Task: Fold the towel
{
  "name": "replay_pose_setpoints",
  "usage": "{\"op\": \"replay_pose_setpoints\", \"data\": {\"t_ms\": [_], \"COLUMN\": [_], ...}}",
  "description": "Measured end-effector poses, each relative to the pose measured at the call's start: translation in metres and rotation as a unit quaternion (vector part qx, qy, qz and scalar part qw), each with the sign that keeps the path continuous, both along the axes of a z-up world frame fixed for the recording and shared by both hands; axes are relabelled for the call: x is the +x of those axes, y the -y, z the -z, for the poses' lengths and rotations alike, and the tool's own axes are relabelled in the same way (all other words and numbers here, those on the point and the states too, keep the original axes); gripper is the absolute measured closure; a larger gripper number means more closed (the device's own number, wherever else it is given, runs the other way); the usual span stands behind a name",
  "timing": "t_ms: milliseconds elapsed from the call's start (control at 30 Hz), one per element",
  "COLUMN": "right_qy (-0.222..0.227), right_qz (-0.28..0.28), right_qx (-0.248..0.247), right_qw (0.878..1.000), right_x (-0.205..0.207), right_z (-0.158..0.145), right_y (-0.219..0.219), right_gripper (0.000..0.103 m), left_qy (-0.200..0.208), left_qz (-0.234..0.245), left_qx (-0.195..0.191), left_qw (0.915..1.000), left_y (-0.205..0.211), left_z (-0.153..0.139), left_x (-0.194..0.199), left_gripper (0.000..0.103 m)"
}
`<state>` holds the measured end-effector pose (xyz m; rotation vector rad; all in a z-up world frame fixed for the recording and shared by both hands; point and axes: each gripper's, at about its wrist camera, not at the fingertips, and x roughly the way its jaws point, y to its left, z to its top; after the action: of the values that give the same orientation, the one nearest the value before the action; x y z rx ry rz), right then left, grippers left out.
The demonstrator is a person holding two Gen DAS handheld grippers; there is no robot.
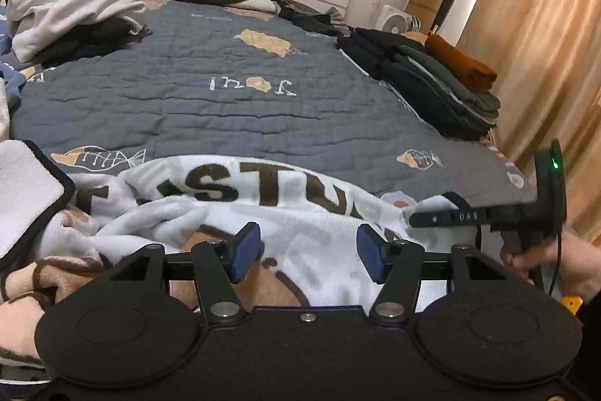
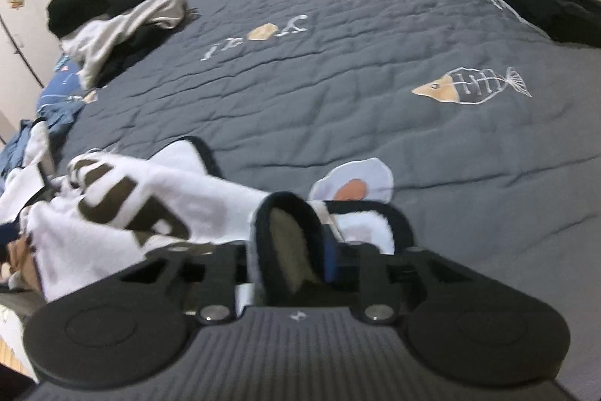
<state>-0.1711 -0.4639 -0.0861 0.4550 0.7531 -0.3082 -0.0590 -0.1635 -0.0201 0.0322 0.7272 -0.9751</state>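
Item: printed white towel (image 1: 300, 213) with dark-bound edge, lying rumpled at the near edge of the bed (image 1: 225, 108), on the grey quilt.

Left tongs (image 1: 308, 256): released, blue pads (image 1: 246, 250) spread above the towel, grasping nothing; probably poised to take an edge.

Right tongs (image 2: 296, 250): clenched on the towel's bound edge (image 2: 285, 235), presumably to lift and draw the cloth flat before folding.

Surroundings: folded clothes stack (image 1: 443, 89) along one side of the bed; loose garment heap (image 1: 67, 2) on the other.
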Motion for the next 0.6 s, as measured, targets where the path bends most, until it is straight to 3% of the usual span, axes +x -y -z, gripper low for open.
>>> {"op": "replay_pose_setpoints", "data": {"t_ms": [133, 233, 300, 467, 533, 600], "right_qy": [0.052, 0.068, 0.069, 0.028, -0.006, -0.037], "right_qz": [-0.043, -0.114, -0.184, -0.34, -0.375, -0.387], "right_qx": [-0.017, -0.022, -0.039, -0.07, -0.081, -0.091], "right_qw": [0.998, 0.991, 0.98, 0.937, 0.923, 0.917], "right_x": [-0.006, -0.007, -0.007, -0.009, -0.009, -0.007], "right_z": [-0.016, -0.023, -0.024, -0.012, -0.002, 0.004], "right_y": [-0.02, -0.044, -0.072, -0.139, -0.157, -0.165], "right_gripper": [0.092, 0.093, 0.093, 0.093, 0.091, 0.089], "left_qy": [0.011, 0.013, 0.009, 0.009, 0.02, 0.023], "left_qz": [-0.001, -0.007, -0.012, -0.006, 0.001, 0.004], "left_qx": [-0.007, -0.013, -0.015, 0.001, 0.019, 0.036], "left_qw": [0.9999, 0.9998, 0.9998, 0.9999, 0.9996, 0.9991], "left_y": [0.002, 0.0, -0.002, 0.006, 0.013, 0.02], "left_z": [-0.006, -0.009, -0.01, -0.003, 0.003, 0.011], "left_x": [0.0, 0.004, 0.008, 0.008, 0.004, 0.002], "left_gripper": [0.046, 0.046, 0.047, 0.041, 0.036, 0.033]}}
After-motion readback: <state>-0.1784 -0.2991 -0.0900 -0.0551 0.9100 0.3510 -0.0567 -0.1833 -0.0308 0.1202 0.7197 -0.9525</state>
